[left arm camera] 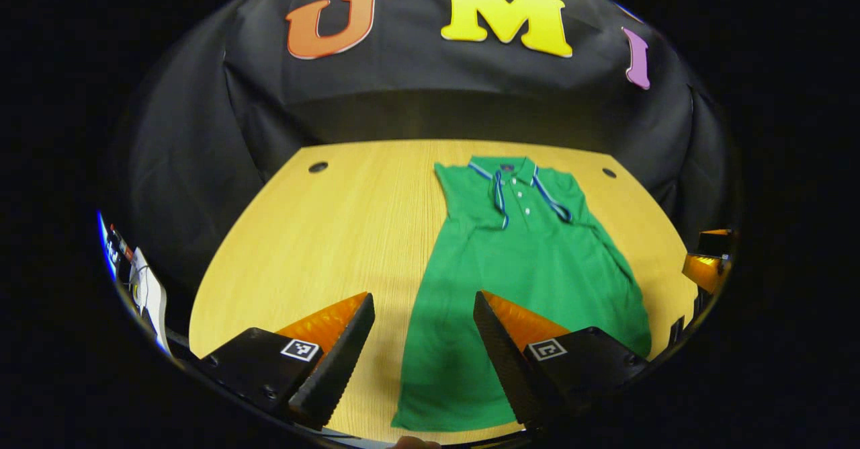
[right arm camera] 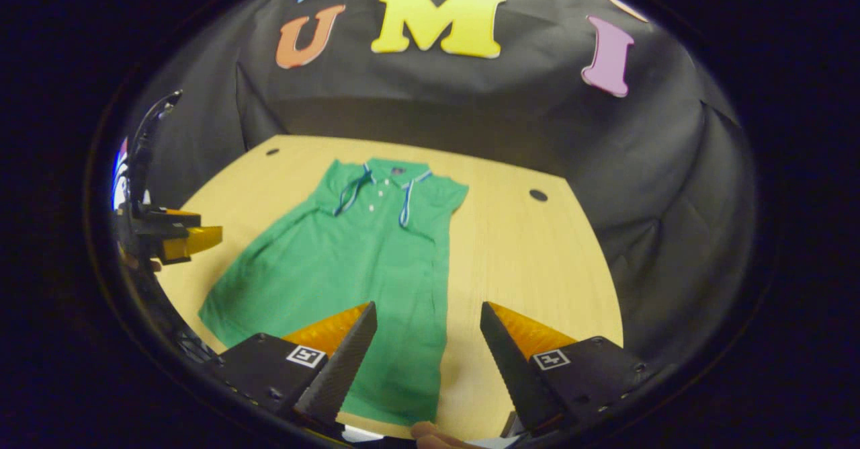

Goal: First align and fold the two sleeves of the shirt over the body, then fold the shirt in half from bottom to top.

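– So, where's the green polo shirt?
– Flat on the pale wooden worktop, collar at twelve o'clock, sleeves folded in.
– Tongs?
– Left tongs and right tongs both gape wide, holding nothing. No readable labels.

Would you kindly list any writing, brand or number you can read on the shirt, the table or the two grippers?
Shirt: no readable print; the small dark tag inside the collar is too small to read.
Left gripper and right gripper: square black-and-white markers, which are patterns rather than words.
Table: none.
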